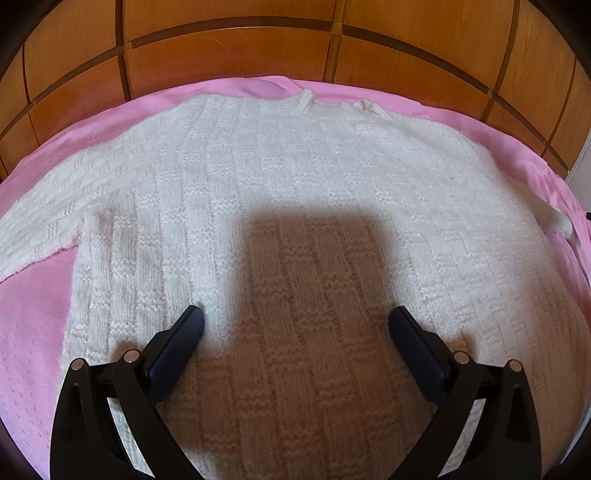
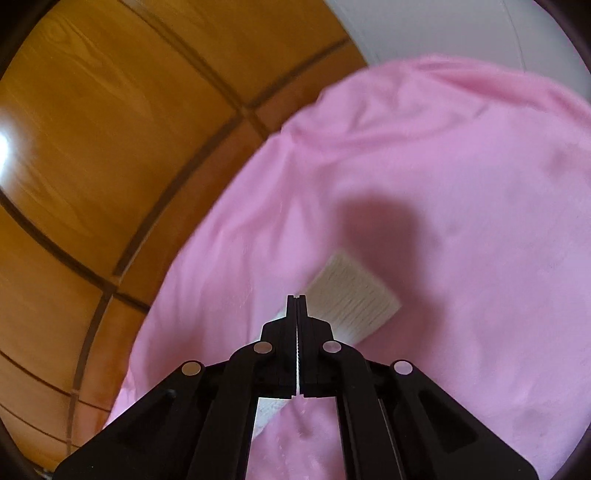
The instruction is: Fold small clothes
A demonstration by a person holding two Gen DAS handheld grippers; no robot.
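Note:
A small cream knitted sweater (image 1: 295, 192) lies flat on a pink blanket (image 1: 33, 332), neck toward the wooden headboard, one sleeve stretched out to the left. My left gripper (image 1: 295, 317) is open just above the sweater's lower middle, holding nothing. In the right wrist view my right gripper (image 2: 297, 301) is shut on the cream sleeve (image 2: 354, 299) of the sweater; a thin strip of knit shows between the fingers and the cuff sticks out beyond them above the blanket (image 2: 443, 184).
A wooden panelled headboard (image 1: 229, 48) runs along the far edge of the bed and also shows in the right wrist view (image 2: 92, 147). A white wall (image 2: 424, 26) stands past the blanket's far right corner.

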